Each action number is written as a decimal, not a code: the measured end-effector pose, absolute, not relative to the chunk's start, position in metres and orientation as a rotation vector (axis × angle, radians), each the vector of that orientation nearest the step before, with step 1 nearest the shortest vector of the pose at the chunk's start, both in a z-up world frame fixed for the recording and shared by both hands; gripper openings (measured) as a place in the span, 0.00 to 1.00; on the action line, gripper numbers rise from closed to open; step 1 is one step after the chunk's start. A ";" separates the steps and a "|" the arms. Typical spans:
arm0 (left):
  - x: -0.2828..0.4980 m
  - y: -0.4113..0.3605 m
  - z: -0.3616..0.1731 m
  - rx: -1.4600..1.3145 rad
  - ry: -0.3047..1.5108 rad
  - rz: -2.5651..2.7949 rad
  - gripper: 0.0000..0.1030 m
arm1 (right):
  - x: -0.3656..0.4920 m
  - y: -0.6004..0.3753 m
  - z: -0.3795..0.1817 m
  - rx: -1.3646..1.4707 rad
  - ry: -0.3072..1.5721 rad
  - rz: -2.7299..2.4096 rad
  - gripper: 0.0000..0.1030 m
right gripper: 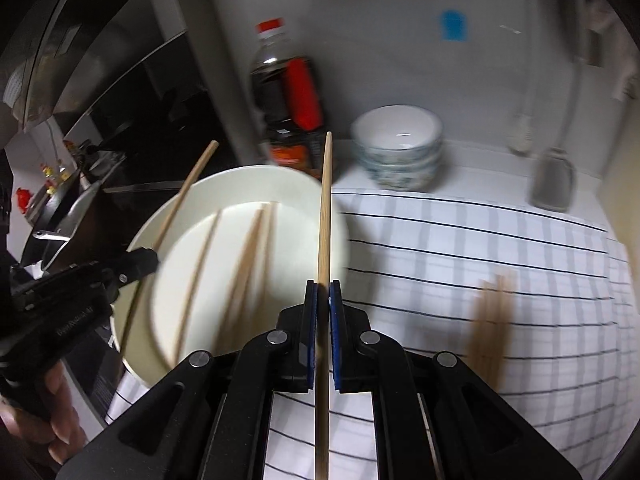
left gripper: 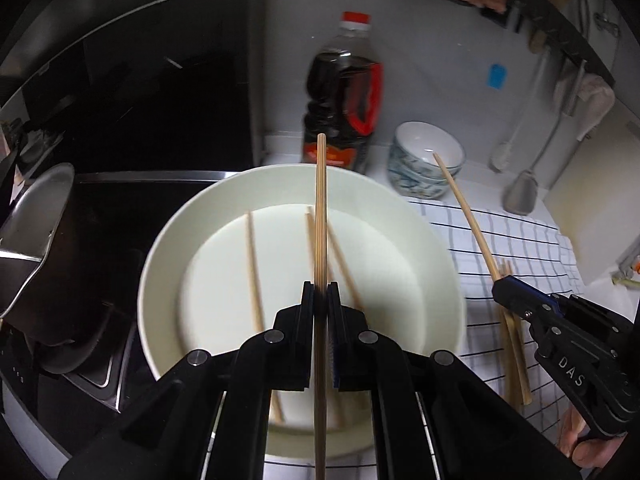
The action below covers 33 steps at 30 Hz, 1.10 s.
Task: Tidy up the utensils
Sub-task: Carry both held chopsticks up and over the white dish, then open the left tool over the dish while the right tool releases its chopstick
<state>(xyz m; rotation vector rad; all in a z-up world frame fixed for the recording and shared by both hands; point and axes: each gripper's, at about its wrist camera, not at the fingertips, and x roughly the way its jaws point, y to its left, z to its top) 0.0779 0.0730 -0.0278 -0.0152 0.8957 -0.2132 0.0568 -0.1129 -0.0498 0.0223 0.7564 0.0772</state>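
Observation:
My left gripper (left gripper: 321, 286) is shut on a wooden chopstick (left gripper: 321, 200) and holds it above a large white plate (left gripper: 168, 264) with several loose chopsticks (left gripper: 254, 268) in it. My right gripper (right gripper: 323, 284) is shut on another chopstick (right gripper: 325, 208), over the plate's right rim (right gripper: 340, 216). Each gripper shows in the other's view: the right one (left gripper: 500, 286) with its chopstick (left gripper: 464, 212), the left one (right gripper: 150, 260) with its chopstick (right gripper: 188, 188). A few more chopsticks (left gripper: 514, 344) lie on the striped cloth (right gripper: 480, 280).
A dark sauce bottle (left gripper: 344, 100) and stacked patterned bowls (left gripper: 426, 160) stand behind the plate against the wall. A metal pot (left gripper: 36, 232) sits on the black cooktop at left. A spatula (left gripper: 520, 196) and brush hang at the right wall.

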 end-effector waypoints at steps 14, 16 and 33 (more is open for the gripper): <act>0.125 0.107 -0.087 -0.024 1.022 -0.220 0.07 | 0.135 -0.043 -0.099 0.022 0.932 0.107 0.06; 0.126 0.110 -0.092 -0.028 1.032 -0.221 0.07 | 0.141 -0.040 -0.107 0.028 0.958 0.096 0.06; 0.119 0.137 -0.076 -0.067 1.010 -0.133 0.72 | 0.122 -0.052 -0.093 0.017 0.923 0.031 0.34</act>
